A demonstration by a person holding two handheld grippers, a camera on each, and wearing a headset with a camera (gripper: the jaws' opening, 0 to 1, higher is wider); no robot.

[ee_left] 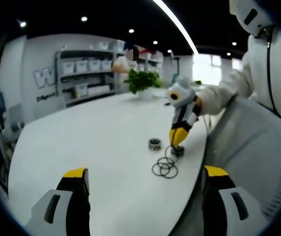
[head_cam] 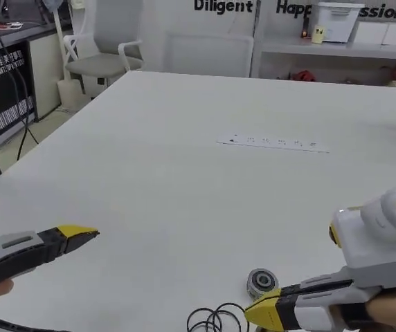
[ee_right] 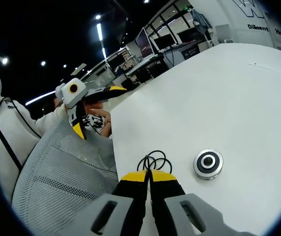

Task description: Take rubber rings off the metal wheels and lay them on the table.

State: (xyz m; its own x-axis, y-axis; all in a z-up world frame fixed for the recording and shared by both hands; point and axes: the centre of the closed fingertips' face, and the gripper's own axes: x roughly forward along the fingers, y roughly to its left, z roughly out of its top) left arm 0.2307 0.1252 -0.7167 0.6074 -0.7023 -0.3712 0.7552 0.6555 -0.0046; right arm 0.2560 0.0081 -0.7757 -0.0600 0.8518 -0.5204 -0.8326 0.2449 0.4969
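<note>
Thin black rubber rings: about three, overlapping in loose pile on white bench. One round silver metal wheel lies flat just beside pile. Right gripper: jaws pressed together, tips at pile. Left gripper: jaws wide open, holding nothing, well apart.

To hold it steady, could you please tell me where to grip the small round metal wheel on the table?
Across the outer rim of the small round metal wheel, from above: it lies flat on the white table, sides exposed.

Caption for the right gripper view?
Shut yellow-tipped right gripper beside thin black rubber rings and a round metal wheel on white table.
</note>
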